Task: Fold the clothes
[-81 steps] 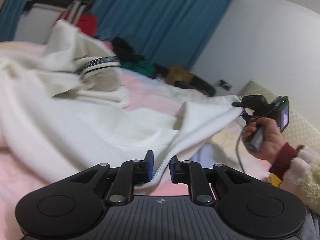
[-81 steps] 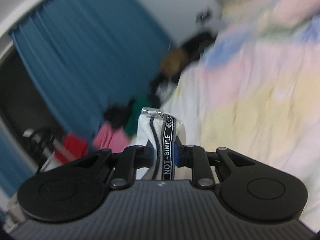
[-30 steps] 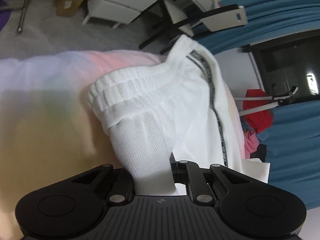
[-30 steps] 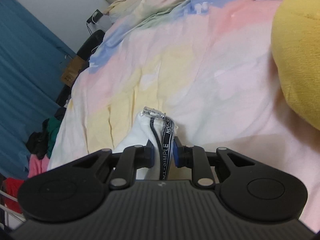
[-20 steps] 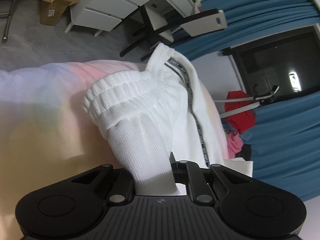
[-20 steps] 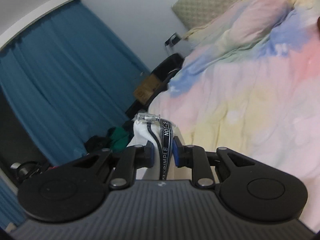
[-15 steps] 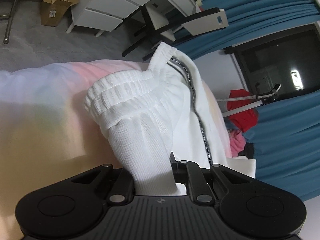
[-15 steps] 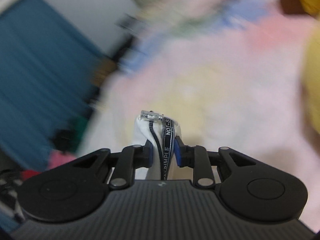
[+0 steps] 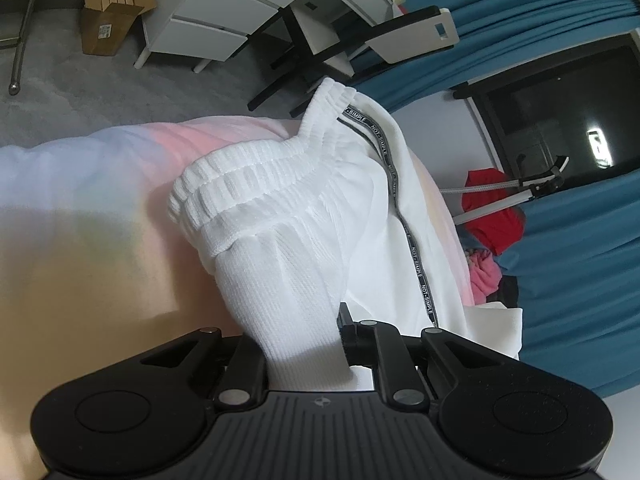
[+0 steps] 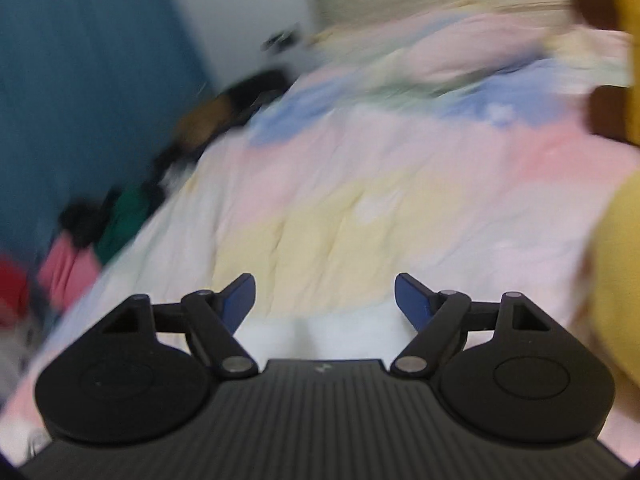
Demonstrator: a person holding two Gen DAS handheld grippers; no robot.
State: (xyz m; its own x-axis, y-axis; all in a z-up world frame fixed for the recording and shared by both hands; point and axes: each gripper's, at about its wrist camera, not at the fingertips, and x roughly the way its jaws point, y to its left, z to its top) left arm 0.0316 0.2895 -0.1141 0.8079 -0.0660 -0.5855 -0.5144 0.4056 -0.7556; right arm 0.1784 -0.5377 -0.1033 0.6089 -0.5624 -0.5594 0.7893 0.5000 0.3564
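Left wrist view: my left gripper (image 9: pixel 304 344) is clamped on a bunched fold of the white track pants (image 9: pixel 304 216), low centre of the frame. Their ribbed elastic waistband (image 9: pixel 248 184) and lettered black side stripe (image 9: pixel 404 224) run toward the upper right, and the garment rests on the pastel bedspread (image 9: pixel 80 200).

Right wrist view, motion-blurred: my right gripper (image 10: pixel 325 298) is spread wide with nothing between its blue pads (image 10: pixel 240 300); a strip of white cloth (image 10: pixel 320 332) shows just below them, at bottom centre.

Step in hand, as I judge it: laying the pants out flat, one end pinned. The next move calls for a fresh right-hand grip on a free edge.

Containers: an open cardboard box (image 9: pixel 112 8) stands on the floor, upper left; its contents cannot be made out.
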